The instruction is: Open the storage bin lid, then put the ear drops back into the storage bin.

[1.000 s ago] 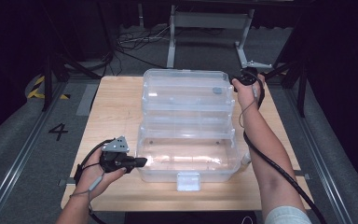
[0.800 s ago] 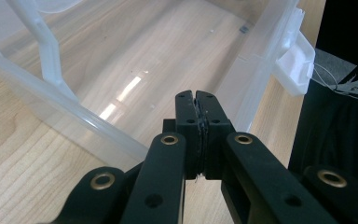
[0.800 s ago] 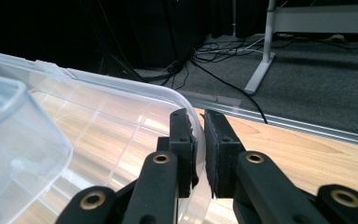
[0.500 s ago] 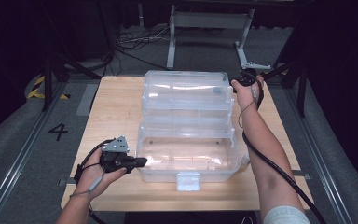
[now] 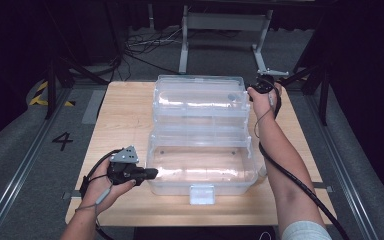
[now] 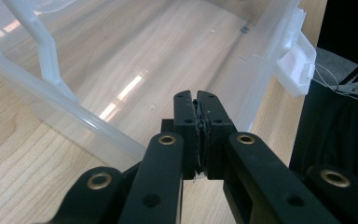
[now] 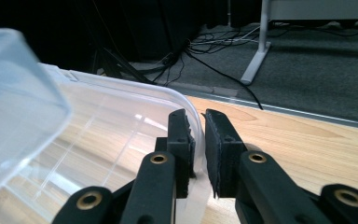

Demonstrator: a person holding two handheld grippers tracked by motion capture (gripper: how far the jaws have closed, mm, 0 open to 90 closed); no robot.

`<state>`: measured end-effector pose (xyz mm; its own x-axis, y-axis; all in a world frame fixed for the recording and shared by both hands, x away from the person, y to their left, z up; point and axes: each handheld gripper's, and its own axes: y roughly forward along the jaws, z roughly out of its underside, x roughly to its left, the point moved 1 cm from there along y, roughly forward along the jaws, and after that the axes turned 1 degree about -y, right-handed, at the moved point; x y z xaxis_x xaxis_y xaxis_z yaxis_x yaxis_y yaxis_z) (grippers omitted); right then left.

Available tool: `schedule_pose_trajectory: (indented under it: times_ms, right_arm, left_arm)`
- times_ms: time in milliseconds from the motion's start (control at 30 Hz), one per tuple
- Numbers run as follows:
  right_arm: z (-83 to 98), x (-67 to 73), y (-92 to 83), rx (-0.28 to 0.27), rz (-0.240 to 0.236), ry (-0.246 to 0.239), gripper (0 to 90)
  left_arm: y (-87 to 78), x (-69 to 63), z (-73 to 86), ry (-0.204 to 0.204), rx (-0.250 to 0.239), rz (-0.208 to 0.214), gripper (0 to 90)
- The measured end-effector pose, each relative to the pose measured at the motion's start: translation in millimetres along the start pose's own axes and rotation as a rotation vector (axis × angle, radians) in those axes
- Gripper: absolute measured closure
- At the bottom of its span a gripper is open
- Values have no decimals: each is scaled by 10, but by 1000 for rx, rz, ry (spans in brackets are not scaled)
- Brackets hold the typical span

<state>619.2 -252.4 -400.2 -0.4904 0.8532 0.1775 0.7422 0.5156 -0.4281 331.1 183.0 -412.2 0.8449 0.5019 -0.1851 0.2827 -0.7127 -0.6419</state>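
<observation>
In the right gripper view the right gripper [image 7: 199, 140] has its jaws set either side of the thin rim of the clear plastic box [image 7: 121, 135]; a slim gap shows between the right-hand pad and the rim, the jaws have just been easing apart, and whether the left-hand pad still touches the plastic is hard to make out. In the left gripper view the left gripper [image 6: 199, 128] has its jaws pressed nearly together with nothing between them, though they too have just begun to part; their tips sit against the box's near wall, so contact is unclear. From the high view the box [image 5: 202, 145] lies in the middle of the bench [image 5: 125, 107], lid swung back toward twelve o'clock, its white latch [image 5: 201, 193] at six o'clock. The left gripper [image 5: 150, 173] lies level at eight o'clock, pointing at the box's side. The right gripper [image 5: 259, 86] is at one o'clock on the lid's corner, forearm stretched along the box's right side, its jaws hidden by the hand.
</observation>
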Motion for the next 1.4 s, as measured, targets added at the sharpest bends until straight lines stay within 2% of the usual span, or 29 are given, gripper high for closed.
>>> schedule_pose_trajectory:
  times_ms: [67, 133, 267, 367, 400, 433, 500, 600, 667, 733, 833, 1000, 1167, 1400]
  right_arm:
    - [-25, -16, -47, -15, 12, 1, 741]
    - [-41, -31, -98, -30, 4, 11, 714]
    - [-77, -48, -242, -70, -22, 21, 665]
    - [-113, -49, -394, -89, -34, 14, 637]
    - [-113, -49, -394, -89, -34, 14, 637]
    - [-142, -47, -508, -105, -60, 18, 617]
    - [-158, -47, -570, -118, -73, 16, 607]
    - [-203, -31, -825, -168, -161, 29, 583]
    - [-205, -19, -977, -188, -193, 25, 578]
    - [-195, 1, -1132, -194, -210, 10, 570]
    - [-167, 39, -1386, -205, -223, -28, 555]
    - [-84, 94, -1720, -218, -243, -61, 536]
    - [-10, 122, -1933, -219, -247, -82, 529]
    - [133, 173, -2207, -188, -261, -115, 507]
  left_arm:
    - [-2, 3, -13, 8, 4, -16, 852]
    - [-16, 8, -39, 6, -7, -45, 839]
    - [-80, 8, -120, 0, -60, -30, 819]
    - [-122, 15, -160, 1, -83, -33, 790]
    - [-122, 15, -160, 1, -83, -33, 775]
    - [-156, 20, -175, -6, -103, -28, 769]
    - [-183, 22, -182, -3, -117, -32, 754]
    - [-267, 45, -198, 1, -179, -25, 698]
    - [-310, 72, -197, -14, -200, -42, 670]
    - [-341, 101, -195, -36, -224, -56, 660]
    - [-405, 162, -188, -44, -251, -73, 626]
    - [-509, 238, -156, -82, -300, -108, 571]
    - [-551, 297, -120, -106, -306, -139, 552]
    - [-600, 320, -76, -119, -301, -150, 530]
